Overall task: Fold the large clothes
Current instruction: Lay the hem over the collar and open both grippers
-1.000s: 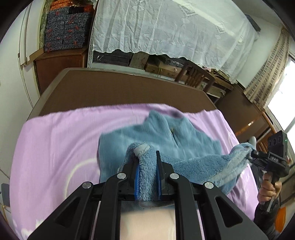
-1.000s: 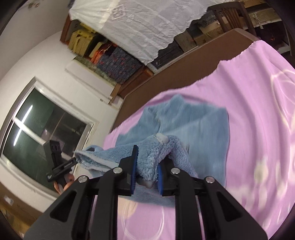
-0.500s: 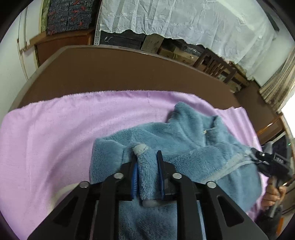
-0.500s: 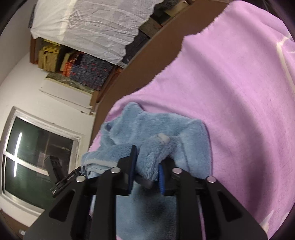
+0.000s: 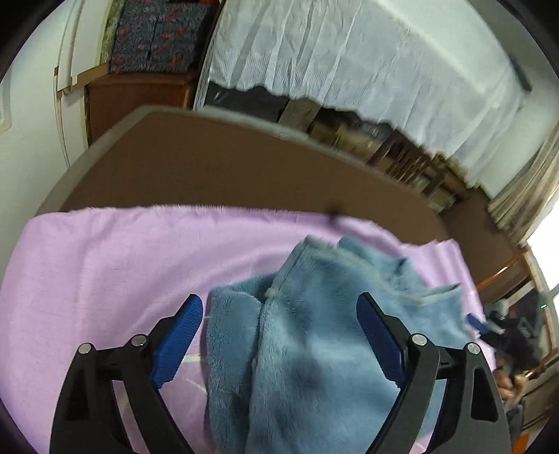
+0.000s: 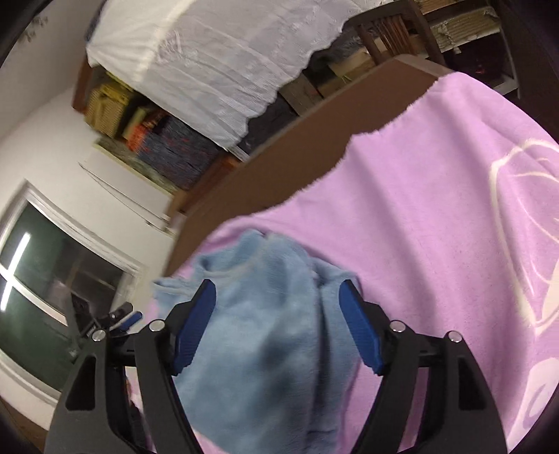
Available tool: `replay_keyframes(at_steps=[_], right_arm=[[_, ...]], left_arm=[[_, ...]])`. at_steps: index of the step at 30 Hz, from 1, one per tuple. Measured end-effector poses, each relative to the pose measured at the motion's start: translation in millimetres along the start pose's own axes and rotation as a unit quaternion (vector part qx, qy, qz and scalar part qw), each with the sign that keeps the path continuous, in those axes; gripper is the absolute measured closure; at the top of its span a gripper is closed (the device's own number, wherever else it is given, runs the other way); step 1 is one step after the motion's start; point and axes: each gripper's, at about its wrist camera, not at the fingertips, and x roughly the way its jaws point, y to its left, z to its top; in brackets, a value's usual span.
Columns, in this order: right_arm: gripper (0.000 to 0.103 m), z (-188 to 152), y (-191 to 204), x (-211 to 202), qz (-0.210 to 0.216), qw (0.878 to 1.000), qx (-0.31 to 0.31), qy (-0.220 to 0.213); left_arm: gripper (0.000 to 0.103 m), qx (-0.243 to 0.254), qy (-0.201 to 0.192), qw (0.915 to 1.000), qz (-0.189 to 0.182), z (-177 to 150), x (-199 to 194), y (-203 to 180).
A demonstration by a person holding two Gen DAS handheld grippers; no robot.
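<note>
A fluffy light-blue fleece garment (image 5: 314,335) lies bunched on a lilac blanket (image 5: 104,265) that covers a brown table. My left gripper (image 5: 279,324) hovers over it with its jaws opening wide; the fleece lies loose between the blue pads (image 5: 181,335), which do not press on it. From the other side, my right gripper (image 6: 279,314) stands over the same fleece (image 6: 265,335), its jaws also opening, cloth between them and free of the pads (image 6: 360,335). In the left wrist view the right gripper (image 5: 489,321) shows at the right edge; in the right wrist view the left gripper (image 6: 122,319) shows at the left.
Bare brown table top (image 5: 227,174) runs beyond the blanket's far edge. Behind it hangs a white lace cloth (image 5: 349,63) over shelves of boxes, with a wooden chair (image 6: 391,28). A dark window (image 6: 42,286) is on one side. The blanket (image 6: 436,227) bears a pale printed pattern.
Both grippers were shut on folds of the fleece and carried them forward and down; now both have let go, jaws spread wide, and the fleece lies doubled over itself on the blanket.
</note>
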Motion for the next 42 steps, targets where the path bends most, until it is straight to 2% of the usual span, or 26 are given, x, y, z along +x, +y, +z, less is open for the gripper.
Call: replay_keyframes(at_steps=[4, 6, 7, 8, 9, 10, 11, 12, 14, 17, 19, 20, 22, 23, 24, 26, 28, 30, 31, 32, 34, 35, 38, 42], right_arm=[[0.031, 4, 9, 24, -0.041, 0.999, -0.022, 0.013], [0.031, 4, 13, 38, -0.065, 0.997, -0.040, 0.024], [0.033, 3, 16, 42, -0.073, 0.996, -0.047, 0.027], [0.043, 4, 21, 50, -0.086, 0.994, -0.061, 0.031], [0.051, 3, 23, 54, -0.088, 0.993, -0.068, 0.034], [0.079, 3, 27, 62, -0.094, 0.992, -0.077, 0.044], [0.090, 2, 29, 65, -0.098, 0.991, -0.081, 0.048], [0.090, 2, 31, 67, -0.096, 0.991, -0.084, 0.048], [0.091, 3, 44, 58, -0.102, 0.989, -0.103, 0.011], [0.091, 7, 61, 45, -0.106, 0.986, -0.125, -0.033], [0.091, 12, 59, 49, -0.118, 0.985, -0.116, -0.040], [0.090, 14, 50, 60, -0.128, 0.986, -0.101, -0.027], [0.088, 13, 36, 77, -0.149, 0.985, -0.082, -0.004], [0.087, 11, 23, 90, -0.152, 0.986, -0.069, 0.022], [0.087, 12, 14, 91, -0.133, 0.990, -0.049, 0.026], [0.085, 14, 8, 86, -0.120, 0.992, -0.032, 0.024], [0.082, 13, 7, 84, -0.112, 0.993, -0.030, 0.022], [0.070, 14, 8, 76, -0.118, 0.993, -0.027, 0.006], [0.063, 14, 11, 67, -0.132, 0.991, -0.028, -0.014], [0.062, 15, 16, 54, -0.147, 0.988, -0.036, -0.042], [0.062, 16, 28, 37, -0.161, 0.983, -0.053, -0.069], [0.062, 16, 35, 28, -0.158, 0.983, -0.058, -0.080], [0.062, 7, 63, 13, -0.114, 0.987, -0.074, -0.082], [0.062, -25, 109, 23, -0.052, 0.991, -0.119, -0.034]], left_arm=[[0.014, 0.029, 0.016, 0.9990, 0.032, 7, 24, -10], [0.015, 0.047, 0.026, 0.9968, 0.060, 11, 39, -18], [0.021, 0.052, 0.032, 0.9958, 0.068, 11, 46, -19], [0.035, 0.056, 0.038, 0.9947, 0.077, 11, 53, -21], [0.045, 0.058, 0.045, 0.9933, 0.089, 10, 60, -21], [0.067, 0.056, 0.048, 0.9933, 0.089, 9, 63, -19], [0.075, 0.047, 0.049, 0.9944, 0.081, 8, 64, -15], [0.077, 0.039, 0.041, 0.9952, 0.080, 7, 61, -12], [0.090, 0.037, 0.005, 0.9938, 0.105, 7, 48, -11], [0.093, 0.035, -0.026, 0.9903, 0.132, 9, 38, -11], [0.097, 0.041, -0.025, 0.9838, 0.172, 8, 49, -10], [0.097, 0.043, -0.017, 0.9803, 0.192, 5, 56, -7], [0.098, 0.031, 0.015, 0.9811, 0.191, 1, 74, 5], [0.098, 0.029, 0.006, 0.9814, 0.190, 4, 71, 5], [0.098, 0.033, 0.005, 0.9811, 0.191, 4, 70, 4], [0.098, 0.033, 0.015, 0.9812, 0.189, 4, 74, 5], [0.096, 0.026, 0.007, 0.9833, 0.180, 6, 68, 7], [0.094, 0.018, -0.012, 0.9855, 0.168, 11, 52, 8], [0.086, 0.018, -0.023, 0.9852, 0.169, 13, 43, 4], [0.073, 0.017, -0.036, 0.9850, 0.168, 15, 34, 0], [0.061, 0.018, -0.062, 0.9872, 0.146, 18, 13, -13], [0.060, 0.024, -0.067, 0.9887, 0.132, 18, 5, -24], [0.059, 0.071, -0.060, 0.9912, 0.094, 5, -10, -60], [0.057, 0.123, -0.026, 0.9905, 0.057, -25, -10, -97]])
